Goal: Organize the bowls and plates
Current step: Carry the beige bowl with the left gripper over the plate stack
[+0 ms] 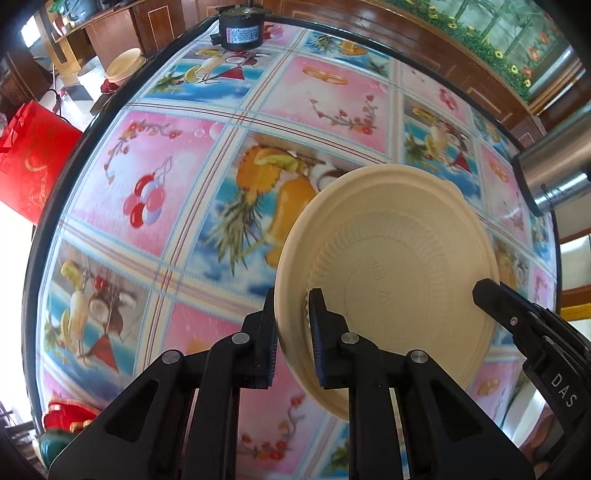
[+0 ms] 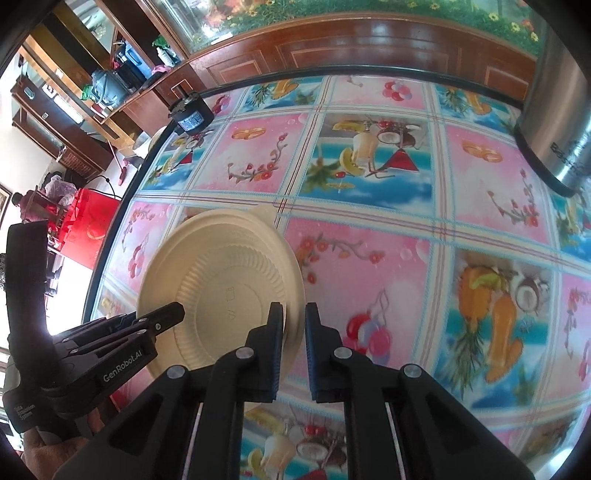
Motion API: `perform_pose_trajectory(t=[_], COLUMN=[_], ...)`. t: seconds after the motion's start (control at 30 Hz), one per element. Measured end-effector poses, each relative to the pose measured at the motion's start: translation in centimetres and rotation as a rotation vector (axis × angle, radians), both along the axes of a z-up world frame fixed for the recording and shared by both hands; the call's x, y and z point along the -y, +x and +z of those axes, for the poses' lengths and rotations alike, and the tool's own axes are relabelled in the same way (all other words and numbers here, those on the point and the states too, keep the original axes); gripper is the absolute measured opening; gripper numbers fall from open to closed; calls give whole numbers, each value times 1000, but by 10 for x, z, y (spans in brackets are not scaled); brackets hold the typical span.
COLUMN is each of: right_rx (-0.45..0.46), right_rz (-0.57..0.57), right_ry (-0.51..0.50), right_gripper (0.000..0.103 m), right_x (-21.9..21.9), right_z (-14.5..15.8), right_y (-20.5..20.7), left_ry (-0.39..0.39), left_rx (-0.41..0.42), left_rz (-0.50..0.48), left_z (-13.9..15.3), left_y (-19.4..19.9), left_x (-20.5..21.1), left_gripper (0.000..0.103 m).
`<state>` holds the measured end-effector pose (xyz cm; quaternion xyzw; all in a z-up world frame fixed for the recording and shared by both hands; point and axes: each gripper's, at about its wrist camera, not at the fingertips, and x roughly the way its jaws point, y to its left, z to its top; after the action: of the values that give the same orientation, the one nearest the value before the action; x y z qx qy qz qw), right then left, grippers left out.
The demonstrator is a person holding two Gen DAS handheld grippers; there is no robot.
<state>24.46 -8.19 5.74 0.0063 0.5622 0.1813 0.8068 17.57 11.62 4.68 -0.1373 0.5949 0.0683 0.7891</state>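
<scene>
A cream ribbed bowl (image 1: 388, 258) (image 2: 221, 280) hangs tilted just above the round table with its fruit-patterned cloth (image 1: 166, 166) (image 2: 369, 229). My left gripper (image 1: 293, 299) is shut on the bowl's left rim, one finger inside and one outside. My right gripper (image 2: 294, 310) is shut on the opposite rim. In the left wrist view the right gripper (image 1: 484, 291) reaches over the bowl's right edge. The right wrist view has the left gripper (image 2: 173, 312) at the bowl's left edge, with a hand below it.
A tall steel pot (image 1: 554, 177) (image 2: 554, 110) stands at the table's right edge. A small black motor-like device (image 1: 238, 29) (image 2: 190, 114) sits at the far edge. Off the table to the left are a red bag (image 1: 29, 162) and another cream bowl (image 1: 123, 66).
</scene>
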Motion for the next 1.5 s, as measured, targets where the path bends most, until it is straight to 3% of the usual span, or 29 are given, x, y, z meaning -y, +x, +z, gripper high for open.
perform_pose_trajectory(t=[0.4,0.9,1.5], right_rx=[11,22,34], right_rz=[-39,-76,-35], right_ry=[29,39,28], right_gripper=[10,10,13], right_x=[22,20,-15], right_z=[21,39,48], right_y=[-67,-140,-171], left_ry=[28,26,49], left_rx=[102,117,151], left_rz=[-31,-51,-28], left_z=[41,54,72], left_y=[-74,-149,-188], left_x=[24,23,-9], left_gripper=[15,15,15])
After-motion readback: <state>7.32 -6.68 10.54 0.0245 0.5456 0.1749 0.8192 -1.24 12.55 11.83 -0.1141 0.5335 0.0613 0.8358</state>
